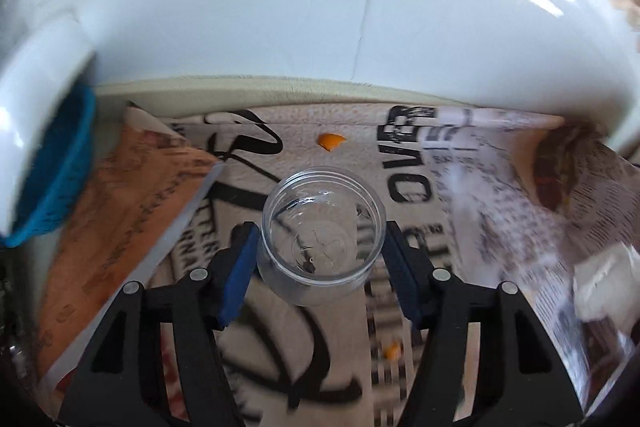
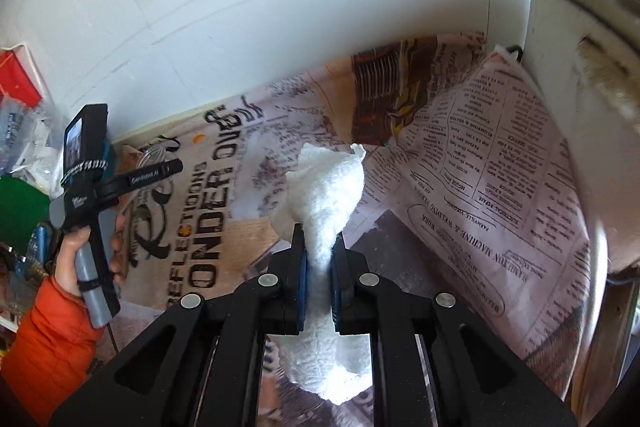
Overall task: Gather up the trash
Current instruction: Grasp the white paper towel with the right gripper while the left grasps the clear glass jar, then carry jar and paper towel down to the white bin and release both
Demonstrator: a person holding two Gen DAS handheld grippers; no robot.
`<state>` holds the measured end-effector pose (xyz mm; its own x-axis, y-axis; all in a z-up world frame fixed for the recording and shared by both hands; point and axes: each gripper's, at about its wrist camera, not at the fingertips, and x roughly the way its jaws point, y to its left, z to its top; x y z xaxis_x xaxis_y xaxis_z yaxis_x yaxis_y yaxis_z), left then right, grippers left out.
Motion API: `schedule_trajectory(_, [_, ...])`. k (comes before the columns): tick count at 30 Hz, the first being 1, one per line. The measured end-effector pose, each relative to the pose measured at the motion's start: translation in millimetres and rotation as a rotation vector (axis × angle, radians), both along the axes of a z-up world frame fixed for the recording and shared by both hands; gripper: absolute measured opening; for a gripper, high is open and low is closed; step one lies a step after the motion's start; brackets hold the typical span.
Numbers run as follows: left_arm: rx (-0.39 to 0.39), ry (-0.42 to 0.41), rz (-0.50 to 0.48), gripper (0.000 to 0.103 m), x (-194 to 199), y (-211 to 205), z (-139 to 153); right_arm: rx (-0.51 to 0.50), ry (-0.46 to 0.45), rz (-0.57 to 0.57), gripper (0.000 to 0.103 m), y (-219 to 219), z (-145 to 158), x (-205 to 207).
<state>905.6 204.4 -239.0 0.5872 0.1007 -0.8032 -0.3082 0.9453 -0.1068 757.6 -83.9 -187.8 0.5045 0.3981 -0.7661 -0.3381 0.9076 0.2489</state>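
Left wrist view: left gripper (image 1: 320,251) grasps a clear plastic jar (image 1: 322,233), blue pads against both sides of its wall, mouth facing the camera, jar looks empty. Under it a table covered with printed newspaper sheets (image 1: 280,327). Small orange peel scrap (image 1: 330,141) lies on the paper near the far edge, just past the jar; a second orange scrap (image 1: 391,350) sits on the paper nearer the camera, right of the jar. White wall (image 1: 280,7) runs along the far edge. Teal fabric thing (image 1: 56,179) at the left edge, blurred, cannot tell what it is. White crumpled bit (image 1: 604,287) at the right edge, blurred. Right wrist view: right gripper (image 2: 320,267) is clenched on a white paper towel wad (image 2: 328,187), pinched at its middle, both ends bulging out past the pads, held above the newspaper-covered surface (image 2: 500,187). The paper curls up against a white upright panel (image 2: 560,47) at the right edge. Left gripper (image 2: 156,167) shows at the left side, held by a hand (image 2: 76,259) in an orange sleeve (image 2: 44,347), the jar (image 2: 152,155) barely visible at its tip. Clutter of packaging (image 2: 24,131) beyond the left edge.
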Motion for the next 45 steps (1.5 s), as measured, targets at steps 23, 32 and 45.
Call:
schedule_trajectory(23, [0.094,-0.189,-0.236,0.061,-322.1,-45.9,119.4,0.075,-0.177,-0.131,0.009,15.2,91.7,-242.7])
schedule_trajectory(32, [0.067,-0.185,-0.223,0.061,-392.5,-87.1,112.7,0.086,-0.211,-0.102,0.009,-11.8,105.1,-304.6])
schedule_trajectory(45, [0.021,-0.188,-0.154,0.061,-500.5,-197.2,104.1,0.065,-0.182,-0.001,0.009,-94.5,96.7,-397.7])
